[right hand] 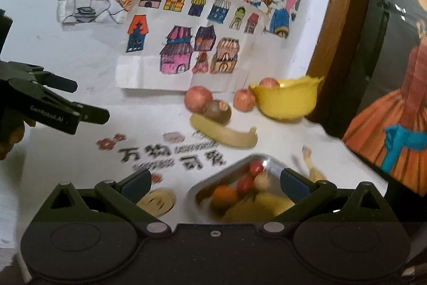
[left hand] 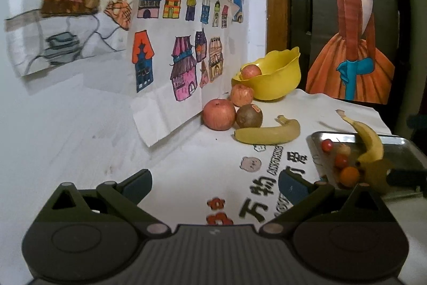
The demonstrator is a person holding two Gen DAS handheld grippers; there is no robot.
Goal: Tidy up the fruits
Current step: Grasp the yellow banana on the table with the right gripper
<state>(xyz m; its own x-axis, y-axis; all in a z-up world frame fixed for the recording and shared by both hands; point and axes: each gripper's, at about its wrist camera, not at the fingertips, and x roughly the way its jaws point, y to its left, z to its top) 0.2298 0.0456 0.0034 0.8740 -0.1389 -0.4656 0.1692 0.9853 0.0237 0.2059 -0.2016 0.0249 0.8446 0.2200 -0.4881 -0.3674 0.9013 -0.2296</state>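
Yellow banana (left hand: 267,134) loose on the printed cloth (left hand: 186,164), touching the brown kiwi (left hand: 249,115) behind it, with a red apple (left hand: 218,114) just beside. Second banana (left hand: 369,140) leaning out of the steel tray (left hand: 395,143) among cherry tomatoes (left hand: 327,145). Yellow bowl (left hand: 277,82) at the back, one apple inside.

Left gripper (left hand: 213,186) low over the cloth, jaws spread wide, nothing held. Right gripper (right hand: 213,183) above the tray, jaws likewise apart and empty.

Probably light, soft-skinned and easily bruised, that loose banana: best taken across the thick middle, gently, not by the stem. Likely firmer but rounder, the apple; prone to rolling or slipping unless pinched across its widest part.
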